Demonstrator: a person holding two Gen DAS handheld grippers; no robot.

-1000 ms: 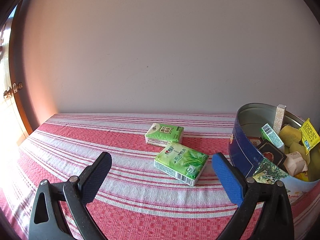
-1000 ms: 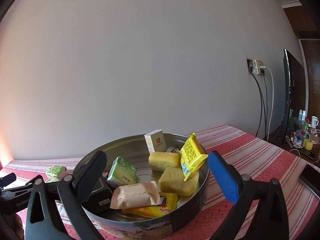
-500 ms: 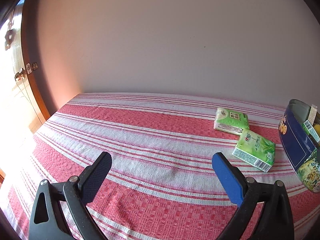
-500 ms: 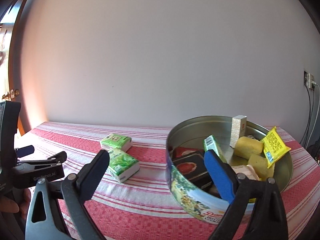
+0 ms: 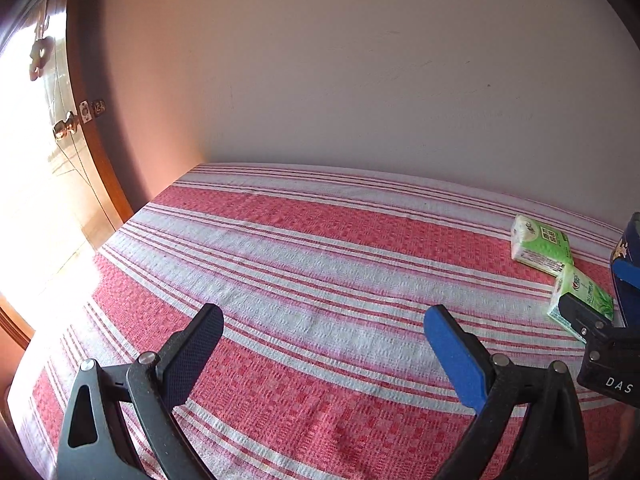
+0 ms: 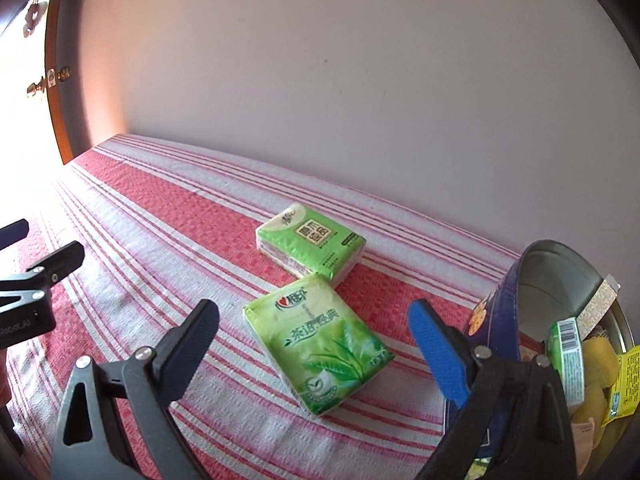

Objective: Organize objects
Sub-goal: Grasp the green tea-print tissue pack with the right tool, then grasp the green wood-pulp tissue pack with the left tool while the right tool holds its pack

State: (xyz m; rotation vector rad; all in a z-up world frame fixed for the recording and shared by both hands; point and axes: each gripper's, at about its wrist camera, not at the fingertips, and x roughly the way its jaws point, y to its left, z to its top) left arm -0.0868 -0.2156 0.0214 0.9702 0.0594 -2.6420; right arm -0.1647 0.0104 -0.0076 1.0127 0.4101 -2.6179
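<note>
The right gripper (image 6: 314, 324), jaws spread and empty, is lining up over the near tissue pack (image 6: 318, 344) beside the tin (image 6: 500, 300), apparently to bin it, while the left gripper (image 5: 320, 336) is hanging spread over the bare bench (image 5: 320, 264).

White letters "DAS" on the right gripper (image 5: 608, 364), "Robot.AI" on the left gripper (image 6: 24, 320), Chinese words on both tissue packs, too small to read

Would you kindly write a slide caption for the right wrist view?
Open right hand-held gripper above the nearer of two green tissue packs on striped cloth, beside a snack-filled tin.
</note>
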